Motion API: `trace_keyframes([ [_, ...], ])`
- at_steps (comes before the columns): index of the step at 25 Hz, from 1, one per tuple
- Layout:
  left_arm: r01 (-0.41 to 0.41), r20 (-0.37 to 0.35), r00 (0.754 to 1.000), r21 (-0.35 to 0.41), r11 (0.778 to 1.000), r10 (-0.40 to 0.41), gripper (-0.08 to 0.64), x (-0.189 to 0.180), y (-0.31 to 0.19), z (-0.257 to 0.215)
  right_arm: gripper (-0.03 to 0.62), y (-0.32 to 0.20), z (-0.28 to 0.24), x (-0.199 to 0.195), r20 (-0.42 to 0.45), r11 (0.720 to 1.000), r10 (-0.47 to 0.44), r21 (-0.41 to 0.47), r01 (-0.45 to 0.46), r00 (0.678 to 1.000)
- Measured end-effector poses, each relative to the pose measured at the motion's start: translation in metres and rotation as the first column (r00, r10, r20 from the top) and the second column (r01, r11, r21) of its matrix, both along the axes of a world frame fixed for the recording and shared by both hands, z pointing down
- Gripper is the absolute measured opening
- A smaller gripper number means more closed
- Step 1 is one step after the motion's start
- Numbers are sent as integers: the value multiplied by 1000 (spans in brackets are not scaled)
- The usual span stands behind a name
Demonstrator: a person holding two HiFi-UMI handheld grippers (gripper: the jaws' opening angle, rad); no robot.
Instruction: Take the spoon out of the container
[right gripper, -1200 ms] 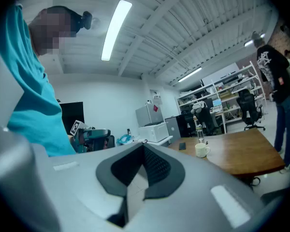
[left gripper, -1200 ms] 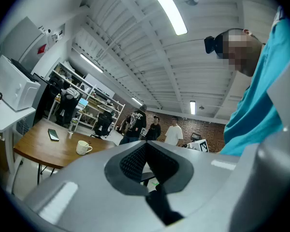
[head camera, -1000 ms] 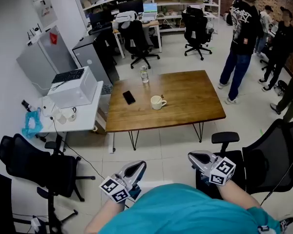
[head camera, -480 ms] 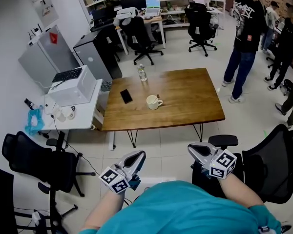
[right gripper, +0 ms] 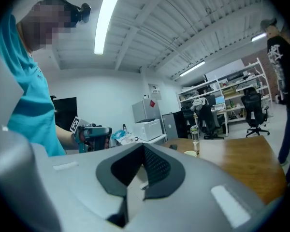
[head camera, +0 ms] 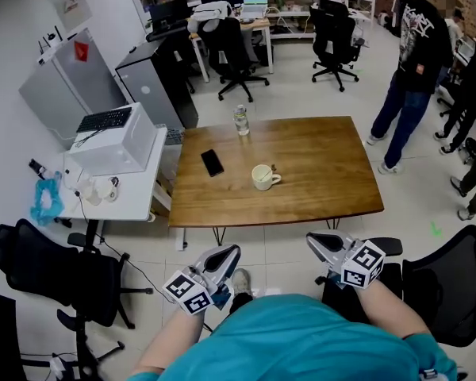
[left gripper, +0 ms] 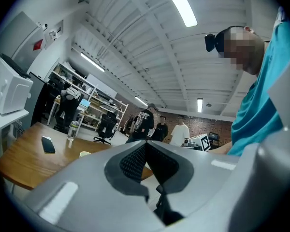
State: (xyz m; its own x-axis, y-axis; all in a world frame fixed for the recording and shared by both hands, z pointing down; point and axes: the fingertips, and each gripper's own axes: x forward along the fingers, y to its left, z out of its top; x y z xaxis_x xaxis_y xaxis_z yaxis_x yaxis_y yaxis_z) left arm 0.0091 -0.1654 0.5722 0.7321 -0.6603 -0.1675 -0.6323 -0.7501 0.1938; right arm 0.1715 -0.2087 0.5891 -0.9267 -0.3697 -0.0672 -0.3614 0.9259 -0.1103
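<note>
The person in the teal shirt [head camera: 301, 340] stands back from the wooden surface [head camera: 325, 165], holding a gripper in each hand close in front of the chest. The left gripper [head camera: 232, 251] has its fingers [left gripper: 130, 161] pressed together with nothing between them. The right gripper [head camera: 312, 239] is the same, its fingers [right gripper: 157, 170] closed tip to tip and empty. Both point forward toward the surface, and neither touches anything on it.

The cup [head camera: 261, 178] sits well ahead of the fingers, roughly in line with the gap between the two pairs, out in the middle of the surface. The spoon [head camera: 271, 167] is in it (only a dark bit of handle shows over the rim, on the side away from the fingers). Ahead of the left fingers a black phone [head camera: 212, 163] lies flat, apart from the cup and to its left. Farther off again, a clear bottle [head camera: 240, 120] stands upright near the far edge. Well off to the right of the right fingers, a person in dark clothes [head camera: 416, 62] stands on the floor.
</note>
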Motion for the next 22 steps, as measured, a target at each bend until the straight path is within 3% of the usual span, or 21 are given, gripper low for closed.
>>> trace_keyframes([
  [8,-93,13,996,-32,995,94,-2,-140,-159,31,3,-179,34,-136,-63,987,138,-74,-142,988],
  [12,-138,36,989,-48,989,140,-2,-192,-223,45,80,-258,70,-184,-161,970,180,-137,-203,970],
  [17,-140,32,989,-96,985,144,-3,-213,-285,71,145,-341,128,-191,-267,940,213,-206,-272,940],
  [22,-105,44,993,-123,987,112,-2,-193,-333,81,155,-417,186,-162,-368,902,188,-302,-308,911],
])
